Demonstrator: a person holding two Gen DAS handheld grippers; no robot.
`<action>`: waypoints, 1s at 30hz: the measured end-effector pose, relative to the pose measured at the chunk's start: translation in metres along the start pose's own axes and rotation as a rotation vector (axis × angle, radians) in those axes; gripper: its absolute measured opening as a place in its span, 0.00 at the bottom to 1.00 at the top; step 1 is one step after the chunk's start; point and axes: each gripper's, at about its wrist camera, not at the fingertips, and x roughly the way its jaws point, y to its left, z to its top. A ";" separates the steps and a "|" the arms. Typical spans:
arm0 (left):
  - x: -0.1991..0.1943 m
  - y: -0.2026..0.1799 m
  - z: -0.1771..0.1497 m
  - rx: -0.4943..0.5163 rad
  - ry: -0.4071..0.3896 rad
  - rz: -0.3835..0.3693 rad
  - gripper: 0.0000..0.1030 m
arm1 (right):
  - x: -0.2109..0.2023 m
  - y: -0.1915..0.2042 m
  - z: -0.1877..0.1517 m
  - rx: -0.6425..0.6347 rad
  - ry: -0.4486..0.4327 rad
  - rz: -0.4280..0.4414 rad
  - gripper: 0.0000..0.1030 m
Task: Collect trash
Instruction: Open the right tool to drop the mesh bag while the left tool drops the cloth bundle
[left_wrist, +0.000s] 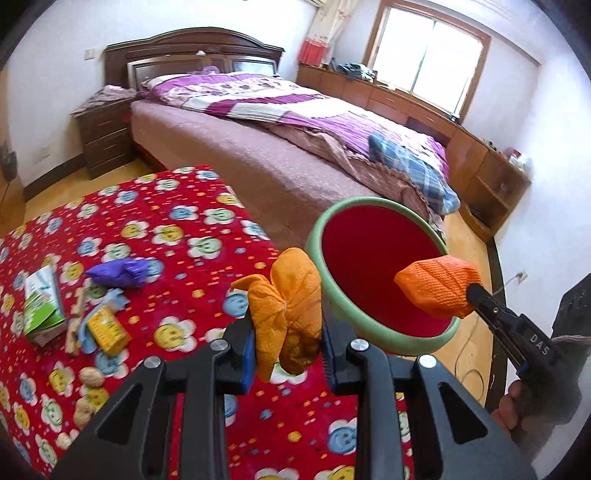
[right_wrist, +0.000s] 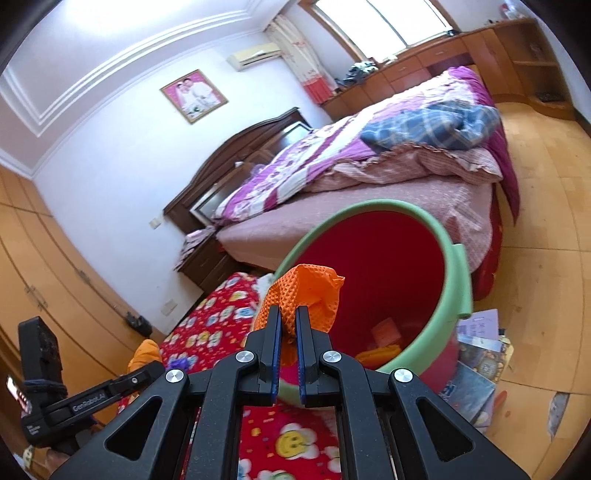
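Both hands are loaded and I'm bringing them over the bin (left_wrist: 384, 343), the green-rimmed one with the red inside that stands off the edge of the table. My left gripper (left_wrist: 288, 354) is clamped on a crumpled yellow-orange wad (left_wrist: 291, 306), the jaws pinching its lower half so the loose folds stick up above them. It hangs over the table's corner, just short of the bin's near rim, so I judge it needs a little more reach before it can drop clean.

My right gripper (right_wrist: 289, 332) is pressed together on a bright orange mesh cloth (right_wrist: 306, 291), gripped by one end. In the left view that cloth (left_wrist: 439, 288) sits right over the red mouth, which is exactly where I want it: open the jaws there and it should fall inside. Down in the bin I can make out something orange and pink already lying at the bottom.

Plenty left on the flowered tablecloth (left_wrist: 184, 229): a purple bag (left_wrist: 122, 273), a green and white carton (left_wrist: 42, 299), a small yellow box (left_wrist: 109, 328), some nut shells (left_wrist: 90, 380). They lie well apart from the bin, so that's more trips.
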 end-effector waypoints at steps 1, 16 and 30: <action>0.004 -0.004 0.001 0.009 0.004 -0.005 0.27 | 0.001 -0.003 0.000 0.003 0.000 -0.008 0.07; 0.059 -0.059 0.014 0.105 0.051 -0.105 0.42 | 0.006 -0.023 0.002 -0.040 -0.018 -0.091 0.14; 0.068 -0.067 0.010 0.140 0.066 -0.089 0.57 | 0.005 -0.023 0.000 -0.037 -0.015 -0.092 0.25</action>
